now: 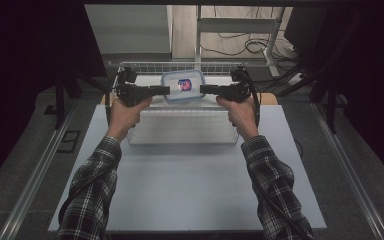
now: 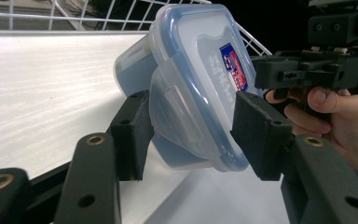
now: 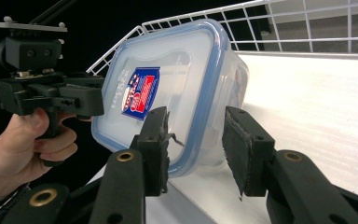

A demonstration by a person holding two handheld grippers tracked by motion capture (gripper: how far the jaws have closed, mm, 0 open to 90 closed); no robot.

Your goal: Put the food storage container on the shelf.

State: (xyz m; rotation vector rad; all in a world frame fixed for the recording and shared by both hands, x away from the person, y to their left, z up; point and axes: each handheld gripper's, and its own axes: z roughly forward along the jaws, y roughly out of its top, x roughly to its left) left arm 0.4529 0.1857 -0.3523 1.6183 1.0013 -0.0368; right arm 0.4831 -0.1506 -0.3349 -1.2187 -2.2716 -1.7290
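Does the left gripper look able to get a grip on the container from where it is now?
Probably yes. The left gripper already has its fingers on either side of the container's near end, with nothing between. The right gripper straddles the opposite end and does not block it.

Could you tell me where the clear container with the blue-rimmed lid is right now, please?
In the high view the container sits at the table's far middle, between the left gripper and right gripper, just before the white wire rack.
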